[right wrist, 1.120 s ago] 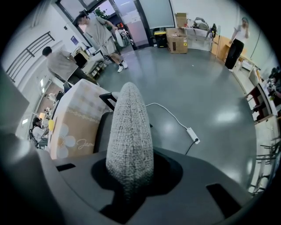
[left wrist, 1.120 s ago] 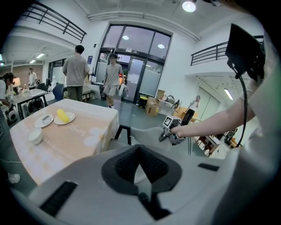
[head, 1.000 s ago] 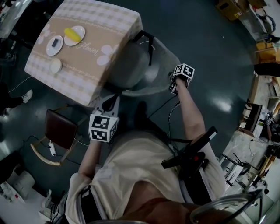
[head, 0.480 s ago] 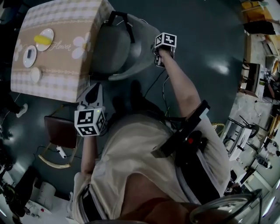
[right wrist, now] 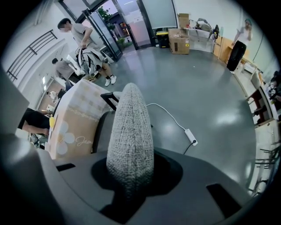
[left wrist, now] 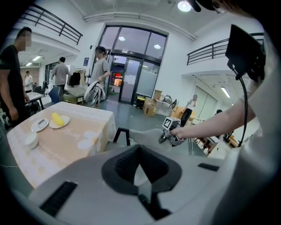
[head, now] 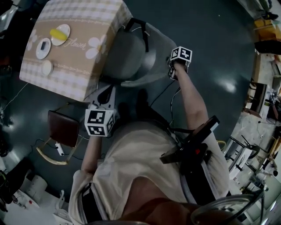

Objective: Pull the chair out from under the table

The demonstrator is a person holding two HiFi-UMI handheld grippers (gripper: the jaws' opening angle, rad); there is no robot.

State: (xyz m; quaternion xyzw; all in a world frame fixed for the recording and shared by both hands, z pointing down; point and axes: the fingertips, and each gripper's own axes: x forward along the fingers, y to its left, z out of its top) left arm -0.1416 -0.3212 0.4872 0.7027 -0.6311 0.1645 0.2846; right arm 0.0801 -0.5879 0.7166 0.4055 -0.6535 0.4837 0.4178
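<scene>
Pulling step under way: right claw [head: 174,74] clamped on chair [head: 131,57] back, seat partly under tabletop [head: 83,26]; left claw [head: 106,96] narrow, empty. Next, probably: steady drag away from tabletop

Glossy dark-grey floor [right wrist: 210,101]; glass entrance doors [left wrist: 131,79]; white walls [left wrist: 175,55]; balcony railing [left wrist: 210,48]; ceiling lights [left wrist: 184,6].

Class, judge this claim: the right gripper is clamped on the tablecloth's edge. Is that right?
No. The right gripper is clamped on the grey fabric chair backrest, not on the tablecloth. The right gripper view shows this.
</scene>
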